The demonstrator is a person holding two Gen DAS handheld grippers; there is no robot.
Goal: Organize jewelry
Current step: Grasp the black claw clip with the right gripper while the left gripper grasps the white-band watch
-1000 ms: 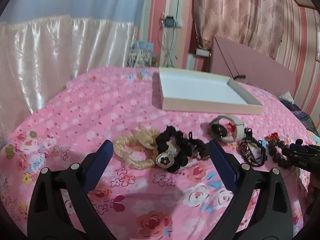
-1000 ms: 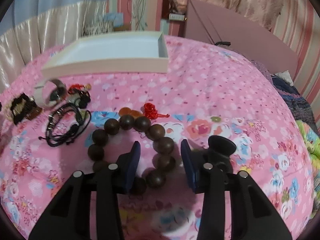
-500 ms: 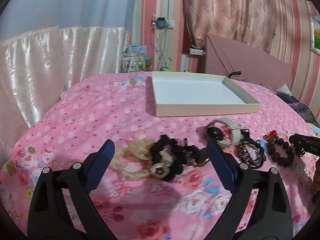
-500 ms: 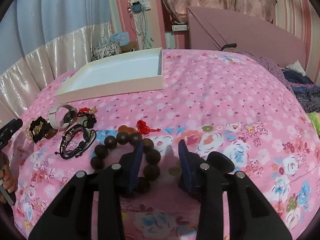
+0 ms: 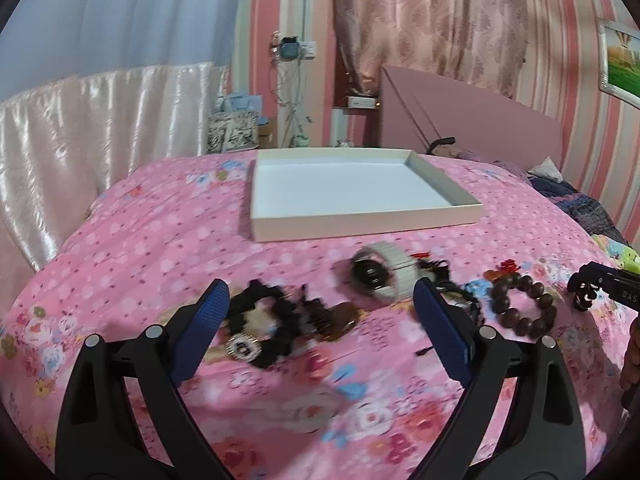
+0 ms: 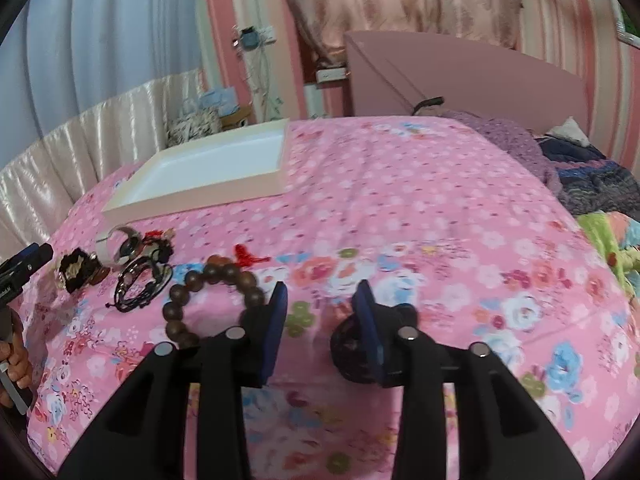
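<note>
Jewelry lies in a row on the pink floral bedspread: a black scrunchie point(image 5: 260, 328) with a round brooch, a white-banded watch point(image 5: 380, 276), black cord bracelets point(image 6: 140, 284) and a brown wooden bead bracelet point(image 6: 212, 300) with a red knot point(image 6: 248, 256). Behind them sits a shallow white tray point(image 5: 360, 232). My left gripper point(image 5: 322, 316) hangs open above the scrunchie and watch, holding nothing. My right gripper point(image 6: 322, 316) is open over bare bedspread, with the bead bracelet just left of its left finger point(image 6: 276, 320). Each gripper shows at the edge of the other's view.
A pink headboard point(image 5: 472, 120) and folded dark blankets point(image 6: 592, 176) lie at the far right. A satin bed skirt point(image 5: 100, 120), curtains and a bag stand beyond the far edge. A hand point(image 6: 12, 356) holds the left gripper's handle at the left edge.
Both grippers have pulled back and risen a little. The bead bracelet, earlier partly between the right fingers, now lies left of them. The cream scrunchie is hidden behind the left finger.
</note>
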